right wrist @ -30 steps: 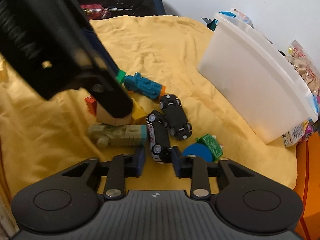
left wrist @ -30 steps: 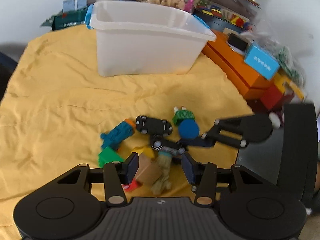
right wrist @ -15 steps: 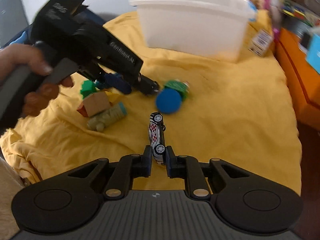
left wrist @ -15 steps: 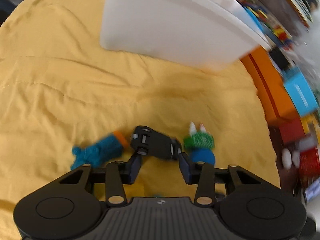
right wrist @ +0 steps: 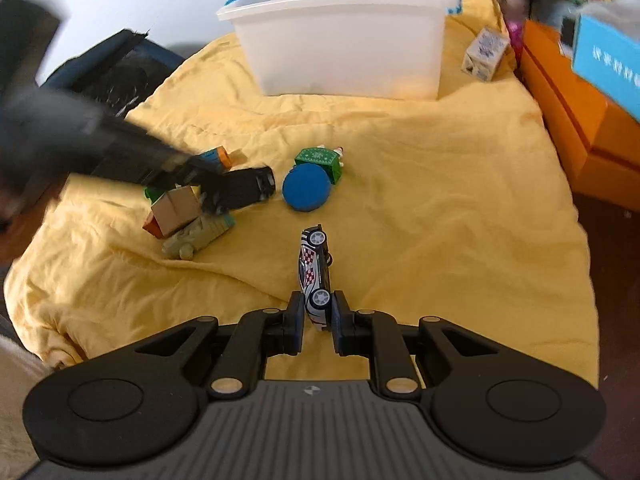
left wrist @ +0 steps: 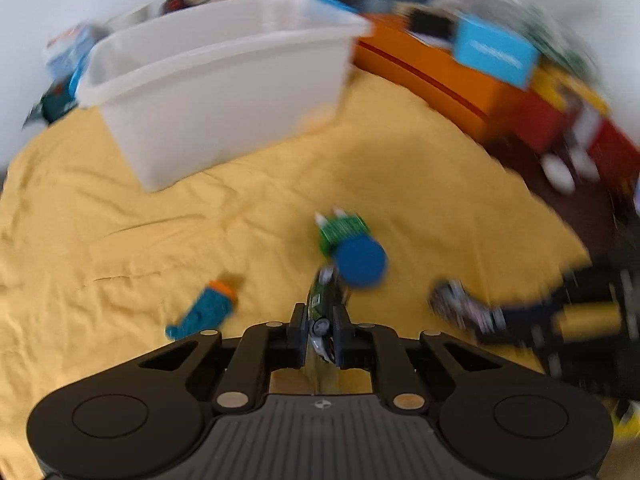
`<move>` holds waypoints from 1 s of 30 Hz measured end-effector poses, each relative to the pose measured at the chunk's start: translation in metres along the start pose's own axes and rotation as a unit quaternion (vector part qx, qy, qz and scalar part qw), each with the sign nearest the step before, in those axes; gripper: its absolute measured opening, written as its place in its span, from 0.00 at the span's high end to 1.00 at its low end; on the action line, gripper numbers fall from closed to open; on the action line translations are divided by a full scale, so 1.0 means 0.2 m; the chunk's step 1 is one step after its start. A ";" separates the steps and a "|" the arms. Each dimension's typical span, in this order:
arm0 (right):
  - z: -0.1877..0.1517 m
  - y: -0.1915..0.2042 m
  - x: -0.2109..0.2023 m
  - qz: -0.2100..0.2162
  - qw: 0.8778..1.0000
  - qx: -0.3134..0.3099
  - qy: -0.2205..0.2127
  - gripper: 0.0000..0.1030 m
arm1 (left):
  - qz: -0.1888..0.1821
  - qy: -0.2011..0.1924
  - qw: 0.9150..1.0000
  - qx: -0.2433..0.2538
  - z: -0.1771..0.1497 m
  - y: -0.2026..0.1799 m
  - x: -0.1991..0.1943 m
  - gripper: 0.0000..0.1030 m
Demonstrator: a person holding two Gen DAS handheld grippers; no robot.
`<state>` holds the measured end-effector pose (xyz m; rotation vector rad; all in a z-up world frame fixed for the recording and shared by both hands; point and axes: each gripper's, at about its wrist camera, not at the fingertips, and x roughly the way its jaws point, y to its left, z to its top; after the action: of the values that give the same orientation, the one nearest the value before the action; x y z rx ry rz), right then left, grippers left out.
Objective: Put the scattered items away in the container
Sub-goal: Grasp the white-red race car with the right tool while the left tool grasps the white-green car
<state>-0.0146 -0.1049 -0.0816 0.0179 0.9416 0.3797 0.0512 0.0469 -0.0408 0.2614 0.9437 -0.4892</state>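
Two toy cars (right wrist: 315,276) (right wrist: 240,190), one white bin (right wrist: 340,36), one blue disc (right wrist: 306,187), one green block (right wrist: 318,159).

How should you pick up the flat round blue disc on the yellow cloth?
Probably by its rim. The flat round blue disc leans tilted against the green box, so its raised edge is exposed. Come from above with the jaws either side of that edge; both grippers are full now.

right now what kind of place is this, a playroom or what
Probably a home play or storage corner: small toys lie on a yellow cloth by a white plastic bin, with stacked game and toy boxes alongside.
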 end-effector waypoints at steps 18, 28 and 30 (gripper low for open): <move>-0.05 -0.23 -0.02 0.064 0.989 0.132 0.021 0.75 | -0.042 0.008 0.992 0.115 -0.23 -0.47 -0.05 0.80; -0.03 -0.23 -0.09 0.025 0.998 0.062 0.003 0.70 | -0.014 -0.011 0.996 0.084 -0.23 -0.52 -0.08 0.73; -0.01 -0.20 -0.08 0.032 0.998 0.046 0.000 0.69 | -0.007 -0.003 0.996 0.084 -0.23 -0.52 -0.05 0.73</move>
<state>-0.0122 -0.1473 -0.0773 0.1325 0.9599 0.3958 -0.0391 -0.0207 -0.0591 0.4048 0.9013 -0.5837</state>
